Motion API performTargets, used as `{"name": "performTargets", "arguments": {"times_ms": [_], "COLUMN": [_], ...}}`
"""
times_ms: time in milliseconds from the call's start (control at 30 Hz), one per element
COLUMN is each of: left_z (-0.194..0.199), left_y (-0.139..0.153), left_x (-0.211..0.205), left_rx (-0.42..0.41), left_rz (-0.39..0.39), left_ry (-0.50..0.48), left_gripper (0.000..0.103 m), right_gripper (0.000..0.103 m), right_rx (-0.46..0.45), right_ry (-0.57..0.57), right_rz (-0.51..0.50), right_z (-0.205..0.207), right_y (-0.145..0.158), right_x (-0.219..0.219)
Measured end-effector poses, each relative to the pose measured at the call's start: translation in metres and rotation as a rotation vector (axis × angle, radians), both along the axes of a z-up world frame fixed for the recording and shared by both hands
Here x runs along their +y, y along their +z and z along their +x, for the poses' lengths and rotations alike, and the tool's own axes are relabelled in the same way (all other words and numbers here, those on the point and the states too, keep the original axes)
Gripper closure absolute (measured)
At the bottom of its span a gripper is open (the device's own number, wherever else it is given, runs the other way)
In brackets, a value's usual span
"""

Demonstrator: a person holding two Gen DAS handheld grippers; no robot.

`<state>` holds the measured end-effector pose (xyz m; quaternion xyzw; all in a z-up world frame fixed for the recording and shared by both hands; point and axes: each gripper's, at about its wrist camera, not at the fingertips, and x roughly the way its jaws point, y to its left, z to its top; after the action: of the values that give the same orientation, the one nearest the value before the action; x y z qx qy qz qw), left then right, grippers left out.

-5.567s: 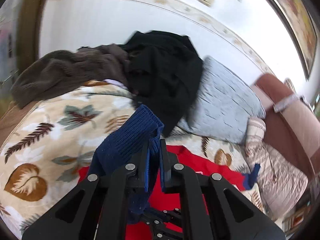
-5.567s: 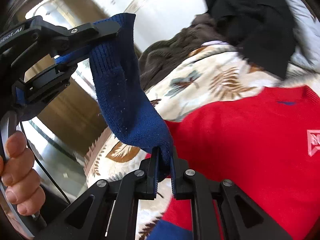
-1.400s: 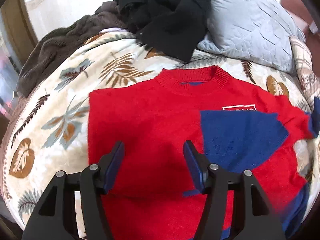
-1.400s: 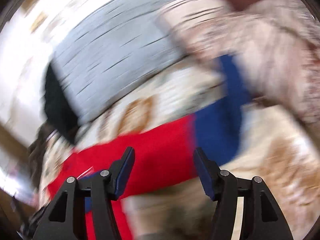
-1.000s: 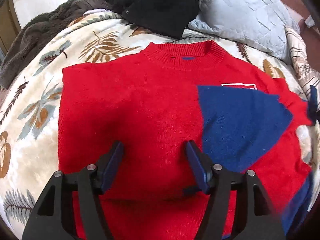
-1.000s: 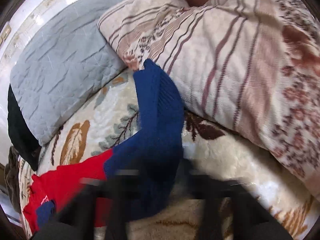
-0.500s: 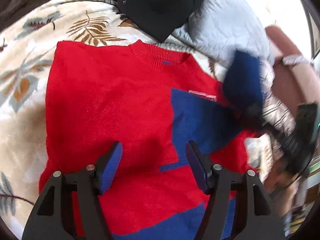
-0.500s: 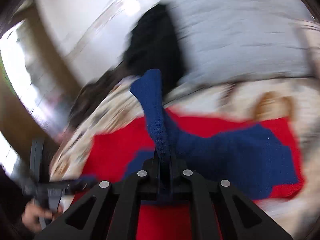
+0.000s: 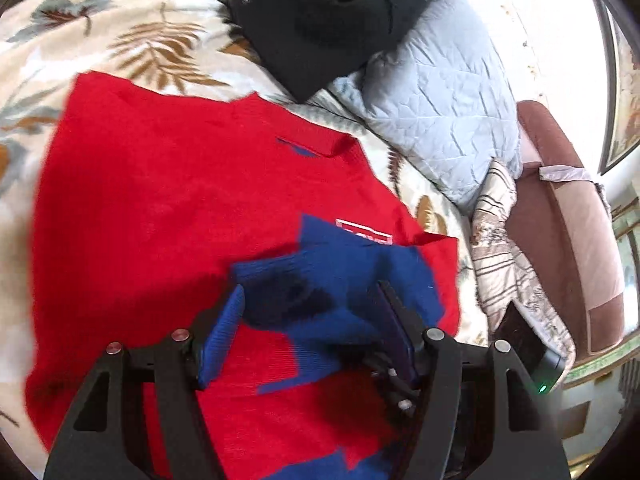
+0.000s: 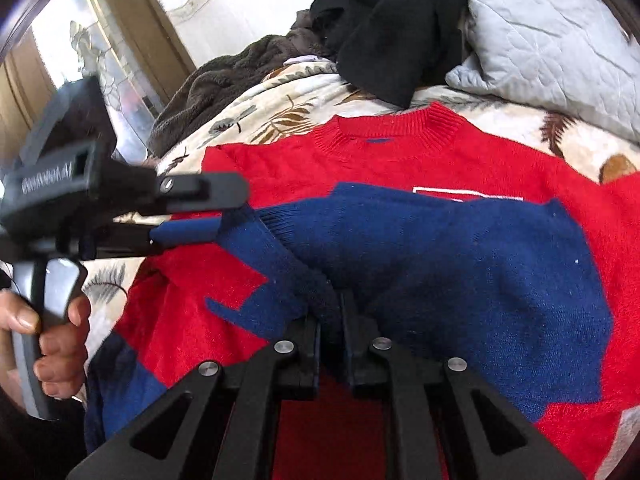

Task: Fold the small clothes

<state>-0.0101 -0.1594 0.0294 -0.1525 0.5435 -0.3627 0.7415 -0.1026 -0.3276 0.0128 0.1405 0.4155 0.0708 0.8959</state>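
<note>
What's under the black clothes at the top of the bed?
The black clothes lie partly on the grey pillow and partly on the leaf-patterned blanket. A brown fuzzy blanket sits beside them. Anything else beneath is covered.

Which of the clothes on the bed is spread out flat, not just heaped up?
The red sweater with blue sleeves, spread flat across the leaf-print blanket. The black garment and the brown one behind it lie crumpled in heaps.

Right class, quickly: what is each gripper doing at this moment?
Left gripper: open, blue sleeve cuff between its fingers, not pinched.
Right gripper: jaws just easing apart, pads still on the blue sleeve.
</note>
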Motion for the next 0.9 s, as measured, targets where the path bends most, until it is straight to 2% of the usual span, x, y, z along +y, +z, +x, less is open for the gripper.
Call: {"name": "performTargets", "arguments": {"times_ms": [67,133,167,200,233,300,367,467,533,633,667,733,800,867,900], "left_z": [-0.001,-0.004,-0.006,-0.006,-0.006,-0.005,-0.006,-0.007,-0.011,-0.022,-0.023,-0.019,-0.012,-0.007,-0.004], "left_y": [-0.004,-0.007,-0.007,-0.008,-0.010,-0.011,-0.002,0.008,0.008,0.002,0.000,0.000,0.004,0.007,0.007], "left_x": [-0.007,-0.013,-0.014,-0.015,-0.014,-0.007,0.000,0.007,0.009,0.011,0.016,0.022,0.032,0.036,0.035], "left_rx": [0.015,-0.008,-0.028,-0.040,-0.037,-0.024,-0.054,-0.049,-0.033,-0.009,-0.016,-0.005,0.003,-0.004,-0.002], "left_rz": [0.005,0.036,0.059,0.081,0.098,0.080,0.076,0.092,0.115,0.185,0.207,0.202,0.157,0.115,0.101], "left_ry": [-0.011,-0.022,-0.023,-0.024,-0.024,-0.017,-0.010,-0.044,-0.079,-0.130,-0.117,-0.086,-0.040,-0.012,-0.012], "left_gripper": [0.038,0.039,0.054,0.085,0.096,0.096,0.096,0.096,0.096,0.095,0.091,0.082,0.070,0.063,0.062], "right_gripper": [0.091,0.087,0.077,0.067,0.064,0.051,0.045,0.045,0.043,0.041,0.040,0.040,0.040,0.040,0.040], "right_rx": [-0.004,-0.003,-0.001,0.001,0.002,-0.007,-0.003,-0.020,-0.050,-0.069,-0.065,-0.052,-0.047,-0.049,-0.050], "right_ry": [-0.001,0.006,0.017,0.021,0.022,0.026,0.037,0.010,-0.075,-0.268,-0.336,-0.426,-0.476,-0.501,-0.515], "right_rz": [-0.009,-0.007,0.005,0.011,0.014,0.024,0.042,0.029,0.026,0.043,0.058,0.086,0.121,0.150,0.164], "right_z": [0.001,0.002,0.001,0.002,0.001,-0.007,-0.014,-0.025,-0.033,-0.045,-0.050,-0.057,-0.063,-0.066,-0.067], "right_y": [-0.001,0.000,0.002,0.003,0.005,0.014,0.022,0.037,0.046,0.052,0.051,0.047,0.043,0.041,0.039], "right_x": [0.000,-0.001,-0.001,-0.002,-0.003,-0.008,-0.017,-0.039,-0.063,-0.107,-0.123,-0.145,-0.160,-0.169,-0.173]}}
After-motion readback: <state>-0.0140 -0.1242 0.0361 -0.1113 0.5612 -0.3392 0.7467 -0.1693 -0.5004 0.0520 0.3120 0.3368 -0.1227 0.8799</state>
